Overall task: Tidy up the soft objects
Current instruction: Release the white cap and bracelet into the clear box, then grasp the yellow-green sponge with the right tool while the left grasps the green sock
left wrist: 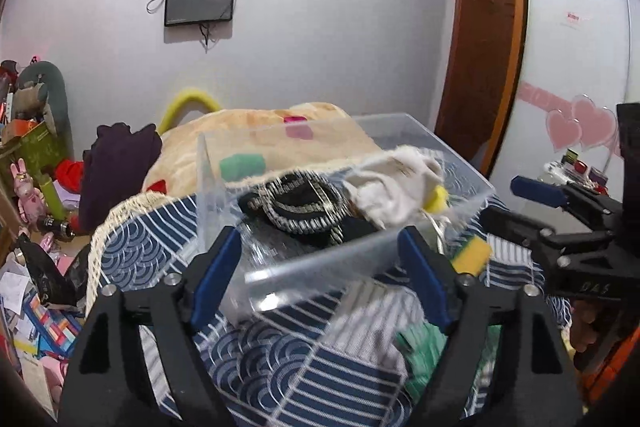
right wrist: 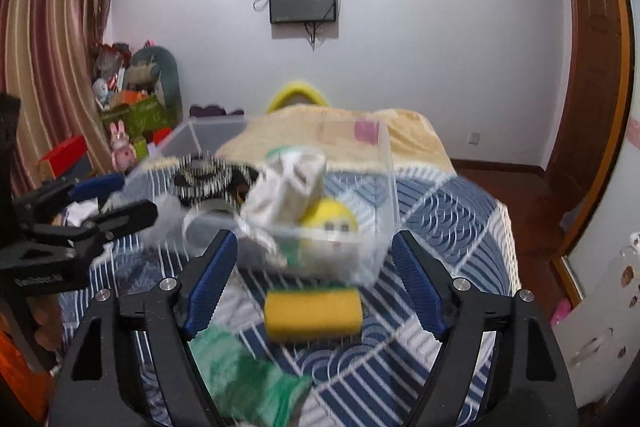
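Clear bin [left wrist: 332, 195] on the blue patterned bed [right wrist: 448, 211], holding a black trimmed cloth [left wrist: 296, 203], a white cloth [left wrist: 396, 187] and something yellow [right wrist: 330, 217] — all inside its walls. Just in front of the bin, on the cover: a yellow sponge [right wrist: 313, 311], and nearer than that a green cloth [right wrist: 248, 375], blurred. Left gripper [left wrist: 320, 275] spread wide at the bin's near wall, nothing between the jaws; right gripper [right wrist: 314, 283] likewise wide apart and holding nothing — sponge lying between its blue fingers [right wrist: 210, 279].
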### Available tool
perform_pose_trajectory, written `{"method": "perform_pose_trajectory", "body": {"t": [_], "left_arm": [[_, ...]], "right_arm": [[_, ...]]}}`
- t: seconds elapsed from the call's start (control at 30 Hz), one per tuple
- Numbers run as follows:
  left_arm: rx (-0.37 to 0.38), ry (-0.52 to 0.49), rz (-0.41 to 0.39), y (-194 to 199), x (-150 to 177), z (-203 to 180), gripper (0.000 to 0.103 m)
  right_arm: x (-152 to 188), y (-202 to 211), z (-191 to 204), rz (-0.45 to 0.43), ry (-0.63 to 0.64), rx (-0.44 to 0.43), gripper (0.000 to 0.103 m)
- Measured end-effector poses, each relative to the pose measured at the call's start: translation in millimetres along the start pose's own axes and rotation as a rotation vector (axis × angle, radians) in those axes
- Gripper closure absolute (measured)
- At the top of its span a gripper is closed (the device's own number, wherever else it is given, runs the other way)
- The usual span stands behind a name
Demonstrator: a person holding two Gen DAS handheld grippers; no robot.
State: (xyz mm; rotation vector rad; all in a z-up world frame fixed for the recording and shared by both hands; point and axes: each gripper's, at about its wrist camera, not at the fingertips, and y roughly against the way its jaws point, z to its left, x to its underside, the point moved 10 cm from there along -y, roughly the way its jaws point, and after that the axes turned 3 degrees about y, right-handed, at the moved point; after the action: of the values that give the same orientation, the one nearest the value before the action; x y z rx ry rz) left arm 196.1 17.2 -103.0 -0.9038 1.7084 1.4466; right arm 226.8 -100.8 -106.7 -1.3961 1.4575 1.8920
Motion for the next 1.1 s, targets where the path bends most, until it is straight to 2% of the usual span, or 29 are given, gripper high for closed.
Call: {"method": "perform_pose_trajectory", "body": {"t": [0.07,0.17,0.3,0.33,0.37,0.4,0.7,0.77,0.83,0.87,0.9,0.93,1.0,1.1], "left_arm": [[0.010,0.006,0.015,1,9,-4,0.010],[0.037,-0.009,0.053,-2,23,-13,0.010],[0.019,-0.044,0.088,-6,41,-24,0.010],[0.022,-0.045,0.096,-7,43,-26,0.010],[0.032,-0.041,0.108,-9,47,-29,0.010],[0.042,-0.036,0.118,-10,49,-32,0.010],[0.118,-0.049,0.216,-28,79,-62,0.010],[0.155,-0.027,0.239,-35,85,-69,0.021],[0.187,-0.027,0.272,-39,92,-76,0.043],[0.201,-0.035,0.290,-42,96,-79,0.044],[0.194,-0.048,0.278,-42,97,-82,0.050],[0.200,-0.059,0.271,-41,96,-85,0.066],[0.238,-0.079,0.275,-37,97,-97,0.073],[0.226,-0.096,0.250,-33,96,-101,0.083]], "right_arm": [[14,-9,0,0.040,0.010,0.000,0.026],[27,-23,1,0.094,0.016,0.000,0.026],[39,-34,-2,0.143,-0.014,-0.044,0.026],[41,-35,-2,0.148,-0.021,-0.052,0.031],[42,-35,-3,0.150,-0.028,-0.059,0.045],[43,-35,-3,0.157,-0.034,-0.072,0.046],[40,-5,-23,0.077,-0.054,-0.001,0.050],[42,1,-29,0.068,-0.063,0.013,0.050],[43,3,-32,0.066,-0.069,0.013,0.050],[44,5,-33,0.065,-0.072,0.012,0.050],[45,6,-33,0.063,-0.071,0.010,0.050],[44,6,-32,0.062,-0.071,0.010,0.050],[40,7,-29,0.054,-0.070,0.005,0.050],[35,13,-26,0.031,-0.063,0.004,0.050]]}}
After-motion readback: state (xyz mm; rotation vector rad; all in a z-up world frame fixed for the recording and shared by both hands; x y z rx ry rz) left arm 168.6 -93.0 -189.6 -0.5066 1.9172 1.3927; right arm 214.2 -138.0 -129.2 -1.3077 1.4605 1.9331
